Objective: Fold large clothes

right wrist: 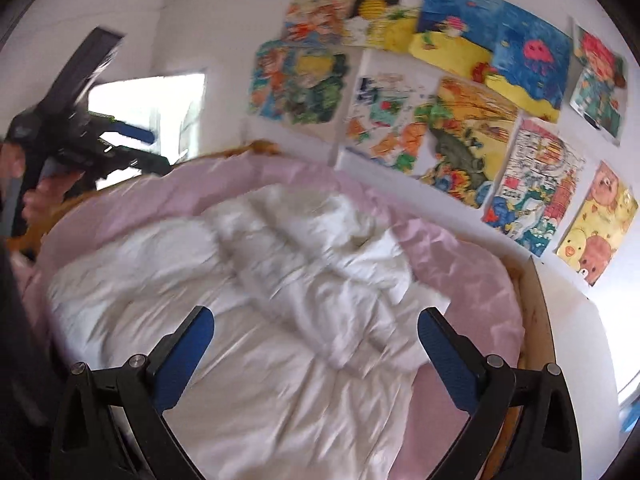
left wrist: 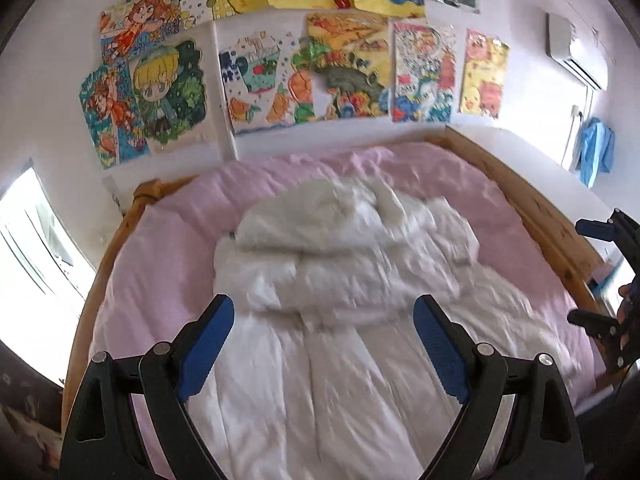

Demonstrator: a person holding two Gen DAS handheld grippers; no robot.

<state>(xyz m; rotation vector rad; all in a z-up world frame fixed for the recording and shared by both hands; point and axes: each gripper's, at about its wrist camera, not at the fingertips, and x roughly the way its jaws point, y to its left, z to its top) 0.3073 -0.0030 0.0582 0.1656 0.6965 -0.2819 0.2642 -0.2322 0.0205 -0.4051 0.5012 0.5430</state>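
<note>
Here, much blurred: both views smeared by motion, so seams, sleeves or a collar on the white garment [left wrist: 320, 288] not to be made out. Near end of the garment cut off by the bottom of both views, behind the tool frames. Left side of the bed [left wrist: 532, 208] partly lost behind a dark sleeve in the right wrist view; right side of the wooden frame cut by the rim of the lens. Window [left wrist: 36, 240] blown out to plain white, nothing readable through it.

Garment large, white, puffy and quilted-looking, spread over the middle of the pink sheet [left wrist: 152, 264], running from the near edge of the bed toward the far edge by the wall. Far part bunched into a thick, rumpled heap; near part flatter, with long creases running lengthwise. Pink sheet bare along the left, right and far edges around it.

Left gripper [left wrist: 324, 320] held above the near part of the garment, blue pads [left wrist: 208, 344] wide apart, nothing between them, not touching the cloth. Right gripper [right wrist: 316, 336] likewise above the garment, pads spread wide and empty. Right tool seen again at the right edge of the left wrist view; left tool, gripped by a hand [right wrist: 44, 196], at the left edge of the right wrist view.

Coloured drawings [left wrist: 344, 68] taped across the wall beyond the far edge of the bed. Air conditioner [left wrist: 576, 48] high at the right, something blue [left wrist: 596, 156] hanging below it.
</note>
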